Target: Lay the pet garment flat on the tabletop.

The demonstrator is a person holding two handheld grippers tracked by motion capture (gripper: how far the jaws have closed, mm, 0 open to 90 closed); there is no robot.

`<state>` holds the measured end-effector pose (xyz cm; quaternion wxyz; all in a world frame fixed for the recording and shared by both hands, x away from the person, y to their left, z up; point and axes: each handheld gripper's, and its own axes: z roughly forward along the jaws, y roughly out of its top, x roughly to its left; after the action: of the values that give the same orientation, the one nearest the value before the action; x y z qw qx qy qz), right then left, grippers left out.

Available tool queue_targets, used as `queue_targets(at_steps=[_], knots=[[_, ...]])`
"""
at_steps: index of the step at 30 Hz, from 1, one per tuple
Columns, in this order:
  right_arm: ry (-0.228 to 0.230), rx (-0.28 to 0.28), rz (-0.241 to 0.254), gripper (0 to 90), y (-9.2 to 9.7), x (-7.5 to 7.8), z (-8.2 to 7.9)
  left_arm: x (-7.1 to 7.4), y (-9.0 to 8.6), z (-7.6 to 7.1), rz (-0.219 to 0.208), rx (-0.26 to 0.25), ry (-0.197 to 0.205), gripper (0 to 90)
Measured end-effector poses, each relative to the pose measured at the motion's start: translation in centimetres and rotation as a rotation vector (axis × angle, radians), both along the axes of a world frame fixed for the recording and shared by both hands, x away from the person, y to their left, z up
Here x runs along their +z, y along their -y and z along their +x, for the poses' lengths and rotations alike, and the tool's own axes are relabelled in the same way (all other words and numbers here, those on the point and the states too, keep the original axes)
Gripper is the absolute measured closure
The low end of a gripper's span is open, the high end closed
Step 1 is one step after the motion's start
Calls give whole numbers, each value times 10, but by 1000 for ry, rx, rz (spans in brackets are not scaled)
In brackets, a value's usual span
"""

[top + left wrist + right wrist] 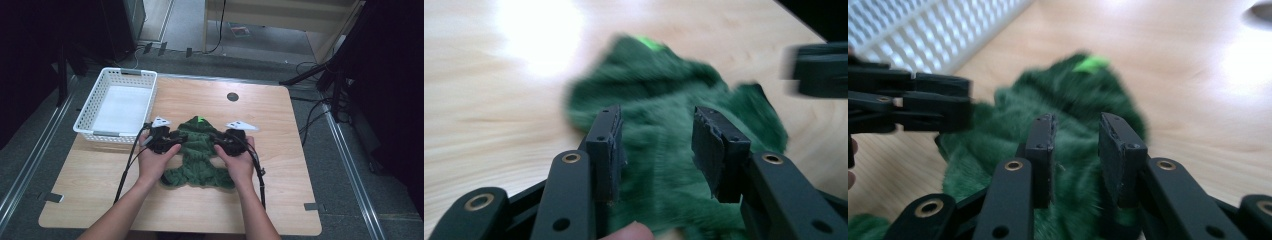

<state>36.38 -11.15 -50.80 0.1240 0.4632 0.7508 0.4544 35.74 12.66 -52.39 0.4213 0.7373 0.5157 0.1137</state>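
The knitted garment [199, 155] is dark green with a bright green tag [201, 119] at its 12 o'clock edge. The basket [90, 107] at 10 o'clock is white with a perforated grid pattern; the table [280, 150] is pale wood grain, both grippers black.

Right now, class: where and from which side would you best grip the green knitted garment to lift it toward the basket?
Probably at its two side edges, level with where the left gripper and right gripper sit. The green knitted garment lies flat and limp, so come from above at both sides; the white basket stands left.
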Motion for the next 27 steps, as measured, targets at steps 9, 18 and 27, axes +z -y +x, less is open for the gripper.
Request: queue_targets(at_steps=[9, 18, 27], knots=[[-99, -39, -98, 792, 5, -33, 1, -18, -7, 2, 45, -23, -36, 586], [-37, -114, -200, 820, -2, -33, 18, -19, 3, 31, 45, -5, -37, 630], [31, -39, -94, 709, 7, -5, -12, -2, -1, -5, 35, -33, 73, 511]])
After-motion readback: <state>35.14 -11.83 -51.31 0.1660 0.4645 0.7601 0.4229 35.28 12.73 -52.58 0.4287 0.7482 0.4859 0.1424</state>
